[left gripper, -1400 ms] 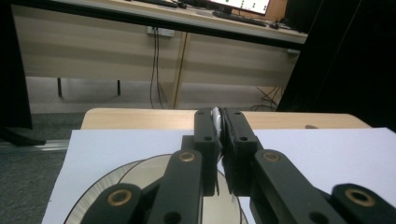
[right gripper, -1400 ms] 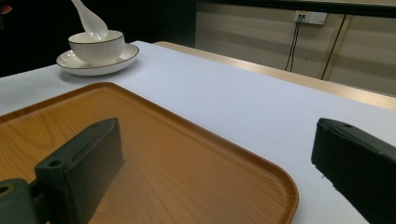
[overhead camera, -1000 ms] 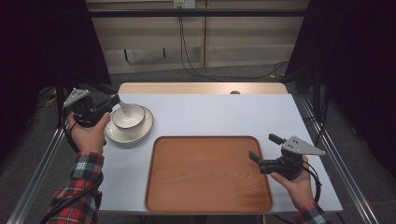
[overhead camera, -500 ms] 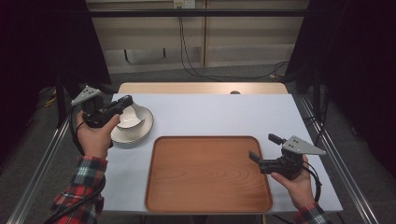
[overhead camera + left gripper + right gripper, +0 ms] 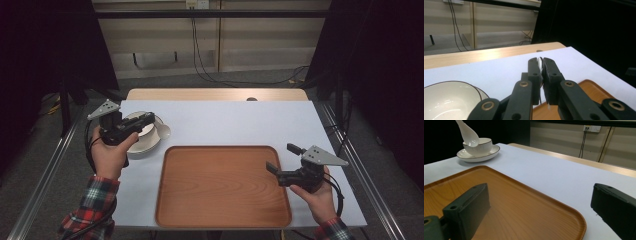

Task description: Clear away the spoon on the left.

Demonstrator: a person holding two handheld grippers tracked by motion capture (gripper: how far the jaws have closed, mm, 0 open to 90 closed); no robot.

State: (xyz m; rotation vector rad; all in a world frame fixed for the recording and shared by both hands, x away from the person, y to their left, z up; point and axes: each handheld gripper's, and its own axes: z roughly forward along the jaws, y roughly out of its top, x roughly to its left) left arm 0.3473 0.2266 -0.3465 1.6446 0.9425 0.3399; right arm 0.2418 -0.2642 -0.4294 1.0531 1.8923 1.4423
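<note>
A white spoon is held by its handle in my left gripper, which is shut on it. The spoon shows as a thin white sliver between the closed jaws. It hangs in the air at the right side of a white bowl that stands on a saucer. In the right gripper view the spoon is tilted in front of the bowl. A wooden tray lies at the table's middle front. My right gripper stands open over the tray's right edge, nothing between its jaws.
The white table has a bare wooden strip along its far edge. Metal frame rails run down both sides. Cables hang on the wall behind. The bowl sits low left of my left gripper.
My left gripper has lifted the spoon out of the bowl and carried it right and nearer, toward the tray. The right gripper has stayed still.
</note>
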